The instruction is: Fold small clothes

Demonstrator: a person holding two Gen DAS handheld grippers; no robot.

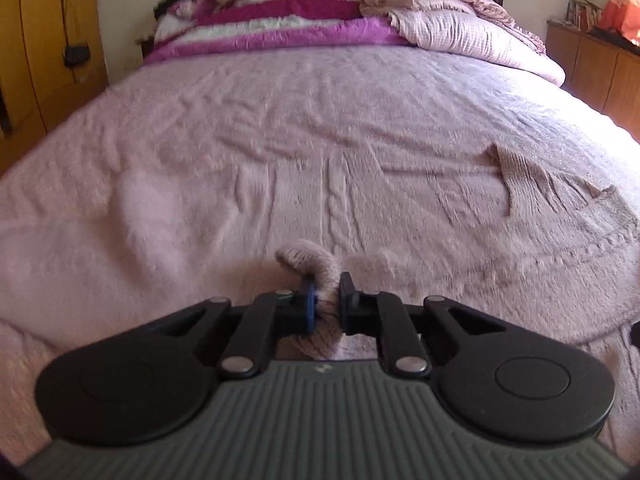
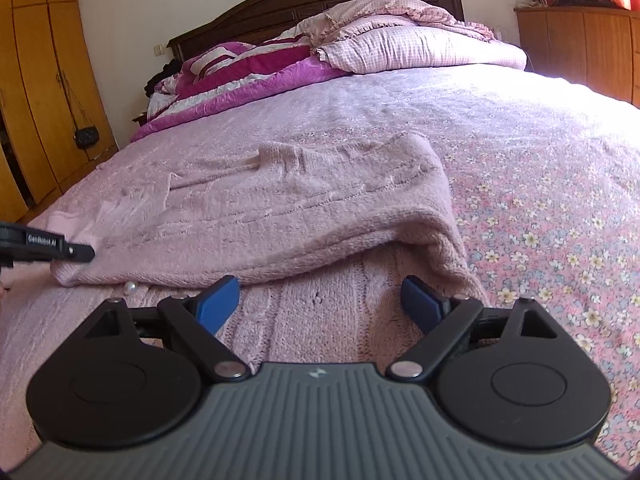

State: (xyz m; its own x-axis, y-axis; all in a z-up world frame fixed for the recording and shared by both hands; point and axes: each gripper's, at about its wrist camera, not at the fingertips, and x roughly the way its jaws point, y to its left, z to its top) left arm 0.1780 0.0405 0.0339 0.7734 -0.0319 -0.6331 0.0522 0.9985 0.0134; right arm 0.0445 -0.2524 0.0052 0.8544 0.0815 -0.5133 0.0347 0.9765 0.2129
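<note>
Bedroom scene: a wide bed [image 2: 540, 128] under a pale pink fleece blanket [image 1: 280, 120] filled both views, with a dark wooden headboard [image 2: 320, 4], a heap of magenta-and-white striped bedding [image 1: 280, 12] and a pink checked quilt [image 2: 420, 44] at its far end. Yellow-brown wardrobe doors [image 2: 36, 80] stood on the left, a small dark pouch [image 2: 86, 136] hanging against them; a low wooden cabinet [image 2: 580, 40] stood on the right. A floral sheet [image 2: 560, 232] showed at the blanket's right edge.

A small pink knitted garment [image 2: 300, 208] lay on the bed near its foot, one layer folded over onto a cable-knit layer beneath it. A small white bead-like object [image 2: 131, 288] lay at the fold's near edge.

The left tool [image 1: 325, 296] was closed on a bunched edge of the knitted garment [image 1: 316, 264], the knit squeezed between its pads and curling up above them. In the right wrist view the left tool [image 2: 82, 251] met the garment's left end. The right tool [image 2: 320, 300] hovered over the cable-knit layer with its blue pads [image 2: 218, 300] spread wide apart, nothing between them.
</note>
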